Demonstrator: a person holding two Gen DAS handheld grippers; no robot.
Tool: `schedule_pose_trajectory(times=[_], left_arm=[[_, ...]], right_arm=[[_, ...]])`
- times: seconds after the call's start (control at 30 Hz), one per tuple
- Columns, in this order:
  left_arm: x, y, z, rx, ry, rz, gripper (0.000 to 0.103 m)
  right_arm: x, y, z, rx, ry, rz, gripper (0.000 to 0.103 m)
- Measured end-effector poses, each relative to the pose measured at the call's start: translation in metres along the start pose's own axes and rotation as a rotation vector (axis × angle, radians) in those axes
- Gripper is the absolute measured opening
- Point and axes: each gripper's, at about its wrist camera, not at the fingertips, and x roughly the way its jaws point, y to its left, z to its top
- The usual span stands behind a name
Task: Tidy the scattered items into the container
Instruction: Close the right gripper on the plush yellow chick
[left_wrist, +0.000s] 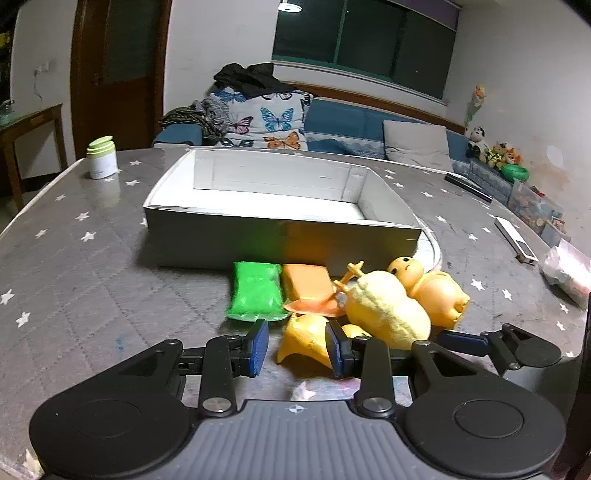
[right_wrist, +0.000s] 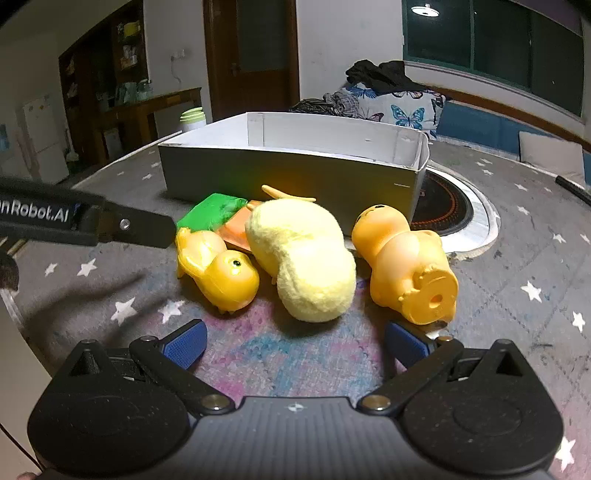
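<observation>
A white box (left_wrist: 280, 236) (right_wrist: 295, 177) stands on the starred grey table. In front of it lie a green packet (left_wrist: 255, 291) (right_wrist: 210, 212), an orange block (left_wrist: 304, 282) on an orange sheet (right_wrist: 236, 229), a pale yellow plush (left_wrist: 384, 306) (right_wrist: 303, 258), an orange duck toy (left_wrist: 432, 288) (right_wrist: 406, 266) on its side, and a small yellow duck (left_wrist: 304, 338) (right_wrist: 218, 269). My left gripper (left_wrist: 297, 345) is open, its pads either side of the small yellow duck. My right gripper (right_wrist: 295, 345) is open wide and empty, just before the plush; it shows in the left wrist view (left_wrist: 491, 341).
A green-lidded white jar (left_wrist: 101, 158) stands at the table's far left. A round hob plate (right_wrist: 450, 206) lies right of the box. A white remote (left_wrist: 515, 240), a black bar (left_wrist: 467, 186) and a plastic bag (left_wrist: 569, 273) lie at the right. A sofa is behind.
</observation>
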Motion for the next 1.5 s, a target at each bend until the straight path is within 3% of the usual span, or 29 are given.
schedule_pose_trajectory(times=[0.47, 0.63, 0.9, 1.07, 1.5], left_arm=[[0.008, -0.007, 0.008, 0.009, 0.007, -0.068, 0.037], [0.011, -0.009, 0.014, 0.008, 0.009, -0.108, 0.036], [0.020, -0.019, 0.027, 0.048, 0.014, -0.163, 0.037], [0.025, -0.016, 0.030, 0.038, 0.024, -0.182, 0.036], [0.038, -0.014, 0.038, 0.008, 0.078, -0.263, 0.036]], right_arm=[[-0.025, -0.019, 0.004, 0.022, -0.039, -0.020, 0.098], [-0.034, -0.018, 0.005, 0.008, -0.050, 0.035, 0.094], [-0.023, -0.001, 0.010, -0.048, -0.051, 0.077, 0.089], [-0.007, -0.005, 0.014, 0.005, -0.020, 0.093, 0.081], [0.013, -0.019, 0.031, 0.068, -0.049, 0.120, 0.075]])
